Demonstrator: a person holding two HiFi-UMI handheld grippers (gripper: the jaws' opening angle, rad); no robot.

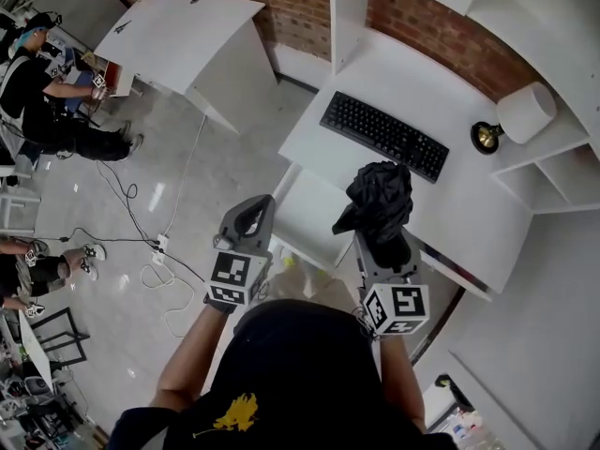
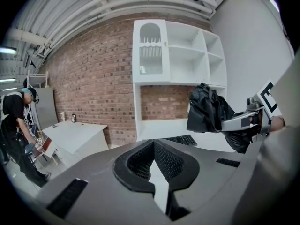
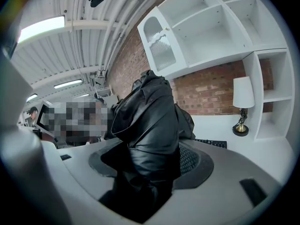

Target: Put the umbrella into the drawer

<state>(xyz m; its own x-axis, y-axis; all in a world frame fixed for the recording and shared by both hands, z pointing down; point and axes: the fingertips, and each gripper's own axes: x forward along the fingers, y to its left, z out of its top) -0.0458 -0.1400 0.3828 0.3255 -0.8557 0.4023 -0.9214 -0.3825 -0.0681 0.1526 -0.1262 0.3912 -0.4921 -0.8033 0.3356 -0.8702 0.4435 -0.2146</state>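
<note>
A folded black umbrella (image 1: pixel 380 198) stands upright in my right gripper (image 1: pixel 382 235), whose jaws are shut on its lower part. In the right gripper view the umbrella (image 3: pixel 147 125) fills the space between the pads and hides them. My left gripper (image 1: pixel 247 221) hangs beside it on the left, shut, with nothing between its jaws (image 2: pixel 153 149). The left gripper view shows the umbrella (image 2: pixel 206 109) held up at the right. A white drawer (image 1: pixel 309 209) stands pulled out below the desk's front edge, between and beyond the two grippers.
The white desk (image 1: pixel 469 204) carries a black keyboard (image 1: pixel 384 136) and a white-shaded lamp (image 1: pixel 520 115), with white shelves (image 1: pixel 553 172) at its right. A second white table (image 1: pixel 187 36) stands far left. A person (image 1: pixel 37 92) sits at the left. Cables (image 1: pixel 155 251) lie on the floor.
</note>
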